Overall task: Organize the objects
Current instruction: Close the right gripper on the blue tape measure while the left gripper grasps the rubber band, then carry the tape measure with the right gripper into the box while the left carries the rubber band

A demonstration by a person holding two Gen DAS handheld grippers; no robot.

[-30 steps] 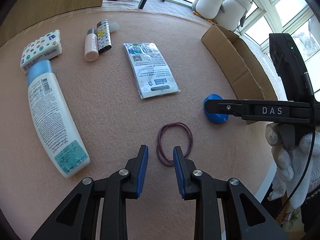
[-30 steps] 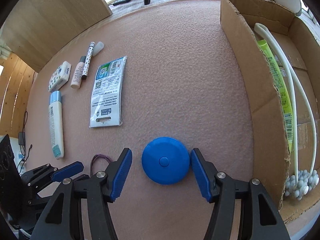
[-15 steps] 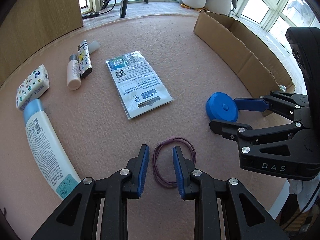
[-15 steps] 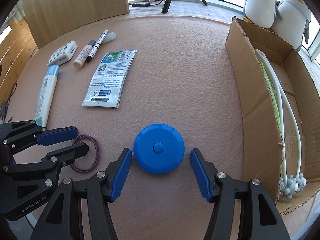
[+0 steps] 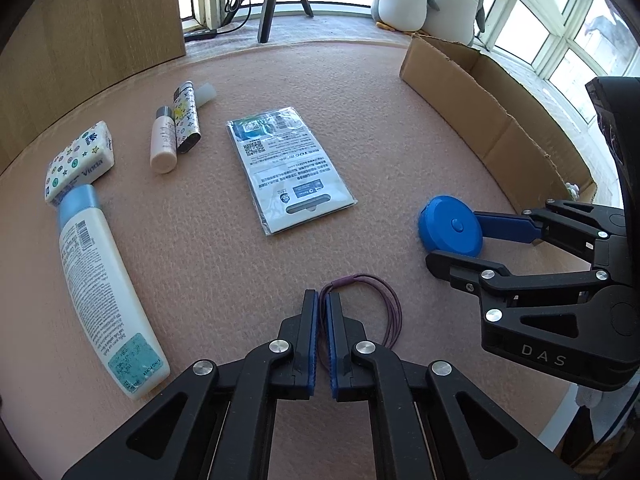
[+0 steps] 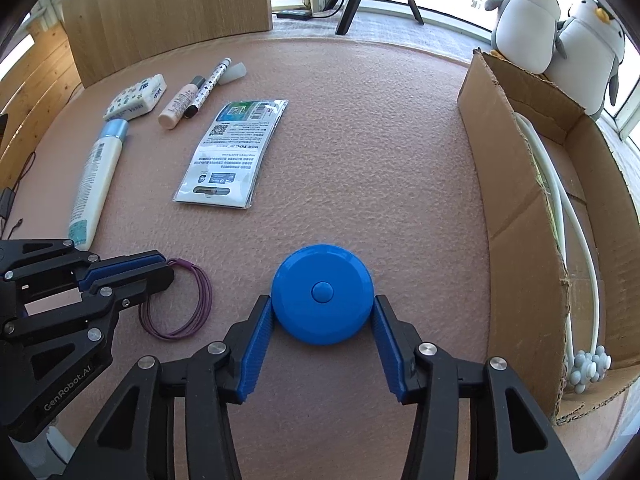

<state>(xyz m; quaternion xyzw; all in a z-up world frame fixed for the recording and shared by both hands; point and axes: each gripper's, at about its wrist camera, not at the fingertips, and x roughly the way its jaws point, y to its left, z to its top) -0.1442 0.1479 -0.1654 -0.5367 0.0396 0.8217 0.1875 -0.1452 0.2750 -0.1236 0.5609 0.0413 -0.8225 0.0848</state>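
Legible marks: "DAS" on my right gripper (image 5: 452, 240) body, lower right; "GenRobot.AI" on my left gripper (image 6: 160, 268), lower left; "Vinda" on the tissue pack (image 5: 80, 162), left.

Hair ties (image 6: 182, 304) lie left of disc (image 6: 322, 294), box (image 6: 516, 216) right

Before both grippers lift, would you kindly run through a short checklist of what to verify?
1. Left gripper shut on the purple hair ties: ok.
2. All loops caught: cannot tell.
3. Right gripper straddling the blue tape measure: ok.
4. Right gripper's pads firmly clamping it: cannot tell.
5. Cardboard box has free floor beside the white cord: ok.
6. Grippers apart from each other: ok.
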